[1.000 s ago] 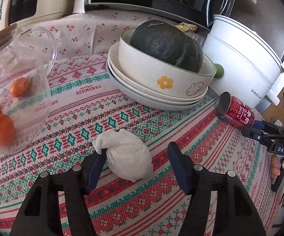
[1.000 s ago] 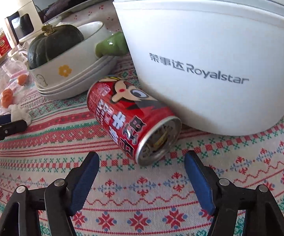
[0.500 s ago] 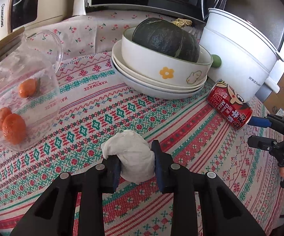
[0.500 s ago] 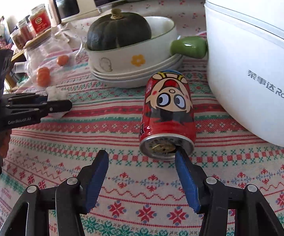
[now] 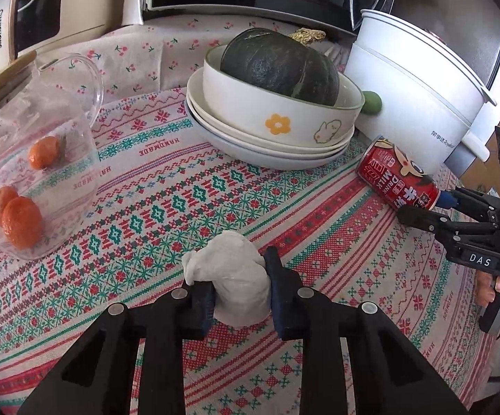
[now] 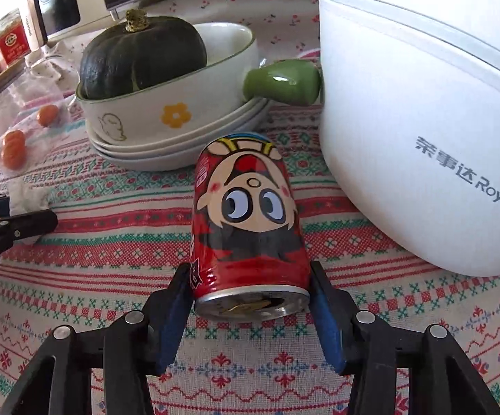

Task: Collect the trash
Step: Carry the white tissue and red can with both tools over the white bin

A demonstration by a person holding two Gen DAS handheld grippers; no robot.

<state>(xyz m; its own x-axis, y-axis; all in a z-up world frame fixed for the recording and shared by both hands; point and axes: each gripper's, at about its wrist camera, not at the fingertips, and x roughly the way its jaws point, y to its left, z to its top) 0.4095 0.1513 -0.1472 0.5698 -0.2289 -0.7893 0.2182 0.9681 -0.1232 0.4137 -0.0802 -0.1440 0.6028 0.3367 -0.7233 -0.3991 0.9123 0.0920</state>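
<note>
We've got the left tool [image 5: 238,292] pinching the crumpled white tissue wad [image 5: 231,278] on the bench [image 5: 319,242]. Our right tool [image 6: 251,301] clamps the red milk drink can [image 6: 248,228], lying on its side, opened end facing us, long axis pointing toward the stacked bowls [image 6: 167,117].

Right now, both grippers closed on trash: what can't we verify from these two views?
- Can contents: right wrist view, opening dark.
- Wad underside: left wrist view, left gripper fingers cover it.
- Trash bin: outside both views.
- Cooker top: cut off by right wrist view's edge.
- Right gripper pad contact: hidden behind the can.
</note>
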